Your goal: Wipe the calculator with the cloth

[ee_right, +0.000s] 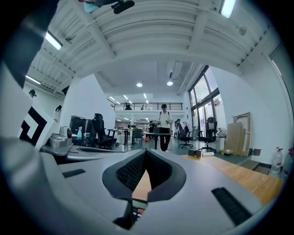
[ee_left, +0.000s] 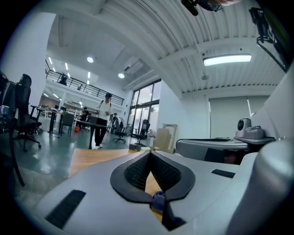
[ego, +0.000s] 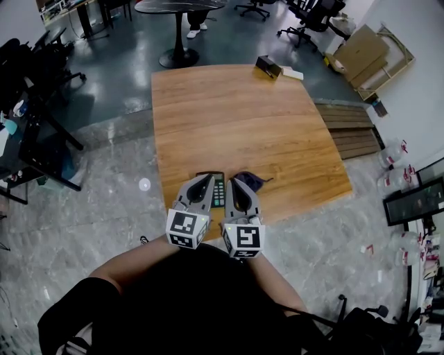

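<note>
In the head view a dark calculator point(ego: 218, 188) lies at the near edge of the wooden table point(ego: 243, 118), and a dark blue cloth point(ego: 251, 182) is bunched just right of it. My left gripper point(ego: 206, 179) hovers left of the calculator and my right gripper point(ego: 236, 182) sits between calculator and cloth, both pointing level. The left gripper point(ee_left: 150, 153) is shut. A small blue bit point(ee_left: 158, 200) shows low in its gap; I cannot tell whether it is pinched. The right gripper point(ee_right: 146, 150) looks shut, with the calculator point(ee_right: 138, 210) showing below it.
A dark box point(ego: 268, 66) and a white item point(ego: 291, 73) sit at the table's far edge. A round black table point(ego: 177, 10), office chairs point(ego: 312, 17) and cardboard point(ego: 364, 52) stand beyond. Wooden slats point(ego: 354, 128) lie on the floor to the right. A person point(ee_right: 164, 121) stands far off.
</note>
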Demonstrator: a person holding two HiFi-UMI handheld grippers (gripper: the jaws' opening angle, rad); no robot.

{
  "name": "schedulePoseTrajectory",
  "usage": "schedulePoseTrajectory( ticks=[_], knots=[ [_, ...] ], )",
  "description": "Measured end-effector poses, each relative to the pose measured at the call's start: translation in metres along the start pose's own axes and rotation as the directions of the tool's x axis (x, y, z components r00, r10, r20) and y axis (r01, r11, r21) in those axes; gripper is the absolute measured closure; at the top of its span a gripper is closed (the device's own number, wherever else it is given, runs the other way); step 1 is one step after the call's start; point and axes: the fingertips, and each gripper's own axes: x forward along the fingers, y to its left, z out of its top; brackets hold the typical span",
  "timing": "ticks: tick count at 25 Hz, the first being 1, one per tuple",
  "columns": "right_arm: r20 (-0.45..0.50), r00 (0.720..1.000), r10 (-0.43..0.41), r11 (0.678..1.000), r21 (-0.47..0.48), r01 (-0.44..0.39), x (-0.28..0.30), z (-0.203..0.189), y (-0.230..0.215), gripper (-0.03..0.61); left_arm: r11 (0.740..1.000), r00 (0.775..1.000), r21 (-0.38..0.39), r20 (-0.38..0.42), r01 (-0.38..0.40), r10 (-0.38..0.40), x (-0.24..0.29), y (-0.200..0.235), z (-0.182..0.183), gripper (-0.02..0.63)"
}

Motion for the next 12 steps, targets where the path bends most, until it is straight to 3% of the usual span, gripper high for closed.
schedulePoseTrajectory(
  ticks=[12],
  knots=[
    [-0.01,1.0,0.001,1.0,0.02,0.0,0.015,-0.006,-0.005,0.563,0.999,1.0,0.032,-0.01,-0.026,0.026,0.006,0.013,0.001,0.606]
  ],
)
